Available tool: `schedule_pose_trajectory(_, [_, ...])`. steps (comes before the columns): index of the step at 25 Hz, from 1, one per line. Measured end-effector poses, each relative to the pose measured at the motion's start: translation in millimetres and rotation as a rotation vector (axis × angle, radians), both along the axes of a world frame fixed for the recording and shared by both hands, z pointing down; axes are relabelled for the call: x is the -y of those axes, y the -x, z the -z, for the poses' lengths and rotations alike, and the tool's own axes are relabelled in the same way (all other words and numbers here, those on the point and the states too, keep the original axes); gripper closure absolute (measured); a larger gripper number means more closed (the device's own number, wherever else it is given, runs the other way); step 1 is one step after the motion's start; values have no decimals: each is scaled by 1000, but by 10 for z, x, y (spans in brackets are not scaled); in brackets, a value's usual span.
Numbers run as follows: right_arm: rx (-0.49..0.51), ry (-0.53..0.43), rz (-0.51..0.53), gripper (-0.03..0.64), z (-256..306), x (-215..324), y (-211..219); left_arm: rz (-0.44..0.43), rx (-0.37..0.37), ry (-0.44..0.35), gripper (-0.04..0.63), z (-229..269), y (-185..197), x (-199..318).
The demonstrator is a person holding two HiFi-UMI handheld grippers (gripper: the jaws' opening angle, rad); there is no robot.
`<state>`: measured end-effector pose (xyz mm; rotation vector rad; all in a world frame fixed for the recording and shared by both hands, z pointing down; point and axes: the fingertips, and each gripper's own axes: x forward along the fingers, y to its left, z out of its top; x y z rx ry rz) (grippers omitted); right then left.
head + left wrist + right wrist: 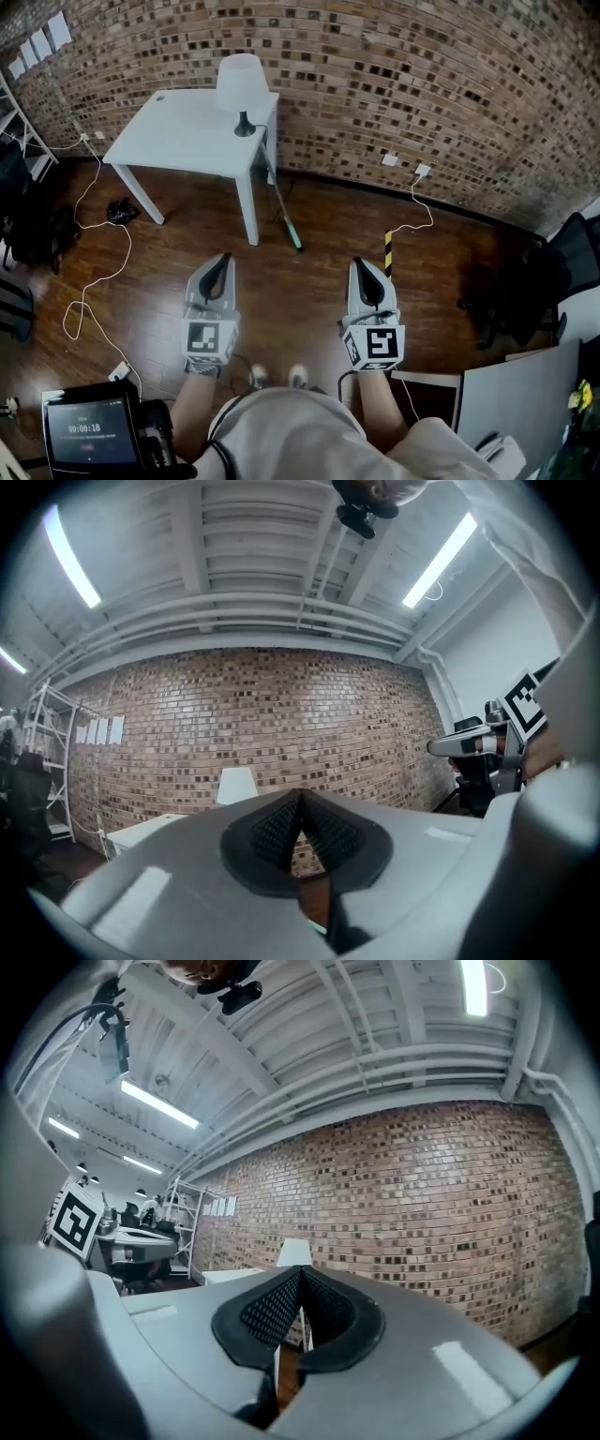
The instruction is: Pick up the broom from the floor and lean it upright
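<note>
Grey-shelled, the left tool (219, 265) and right tool (364, 269) sit nearest me, held level and side by side over the wooden floor (309, 291). Each has its jaws pressed together with nothing between the pads. Ahead of them and roughly between the two, the broom (284, 211) shows as a thin pole with a greenish end toward me, running beside the near right leg of the white desk (178, 141). From above I cannot tell whether it lies flat on the boards or already rests against the desk. If it is down, I judge the step in hand to be the approach. I would spread one tool's jaws before reaching it and come in across the pole rather than along it. Closing on the handle a little way from the greenish end should let the far end swing up without knocking the desk leg. The lamp (240, 84) on the desk's far corner stands close above that line, so the pole should rise slowly. Beyond is the brick wall (422, 84), a steady surface to lean against.
</note>
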<state>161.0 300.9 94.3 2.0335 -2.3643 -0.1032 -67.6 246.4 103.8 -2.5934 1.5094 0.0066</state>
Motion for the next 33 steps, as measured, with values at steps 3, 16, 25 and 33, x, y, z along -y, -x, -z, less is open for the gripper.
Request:
schedule_pose_trajectory(3, [-7, -4, 11, 604, 43, 48, 96, -11, 1, -4, 594, 13, 33, 46])
schedule_pose_trajectory(16, [-46, 25, 3, 606, -29, 158, 110, -36, 25, -4, 594, -50, -159, 54])
schedule_pose_trajectory(25, [-42, 34, 13, 606, -63, 127, 110, -32, 33, 10, 594, -92, -162, 16])
schedule_pose_trajectory(33, [-82, 36, 15, 606, -72, 131, 208, -35, 34, 13, 594, -99, -128, 27])
